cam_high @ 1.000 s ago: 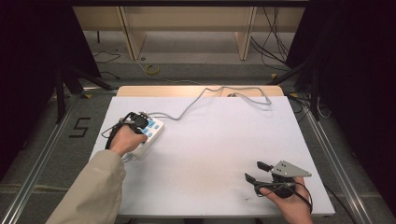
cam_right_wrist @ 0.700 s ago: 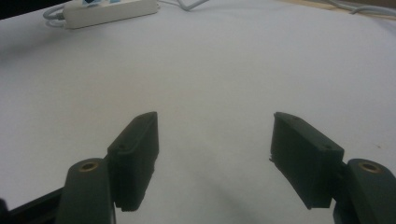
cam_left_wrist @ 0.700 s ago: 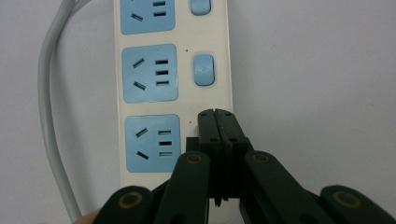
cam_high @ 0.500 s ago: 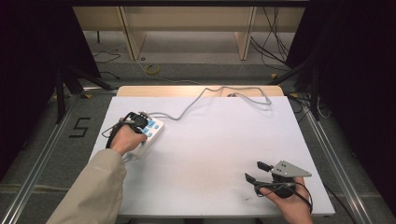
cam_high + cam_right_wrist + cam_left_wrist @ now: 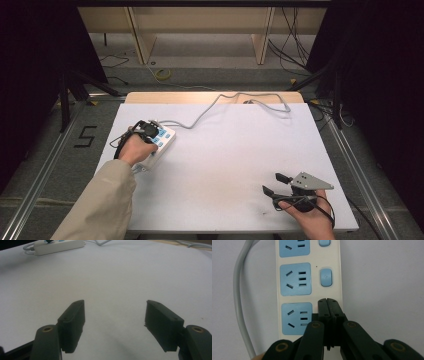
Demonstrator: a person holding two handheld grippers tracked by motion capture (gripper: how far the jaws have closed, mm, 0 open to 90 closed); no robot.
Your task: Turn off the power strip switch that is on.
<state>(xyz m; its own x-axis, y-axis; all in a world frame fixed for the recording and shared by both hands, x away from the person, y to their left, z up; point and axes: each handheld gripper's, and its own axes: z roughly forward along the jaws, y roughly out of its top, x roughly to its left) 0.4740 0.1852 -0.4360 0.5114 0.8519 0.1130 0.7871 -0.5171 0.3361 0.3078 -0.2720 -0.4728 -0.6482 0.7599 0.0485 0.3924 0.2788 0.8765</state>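
Left tool (image 5: 328, 302) has its jaws pressed together, tips down on the power strip (image 5: 309, 277) beside a blue switch (image 5: 326, 277). Left hand (image 5: 134, 148) covers the strip at the white surface (image 5: 225, 150) left edge. Right tool (image 5: 115, 315) rests near-right, jaws wide, empty. Sockets read clearly in the left gripper view; the high view shows the grey cord (image 5: 210, 107) trailing back.

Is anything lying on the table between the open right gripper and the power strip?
Nothing visible. From the right gripper, jaws apart, bare white table runs to the power strip, where the left gripper, jaws shut, sits over its switch side.
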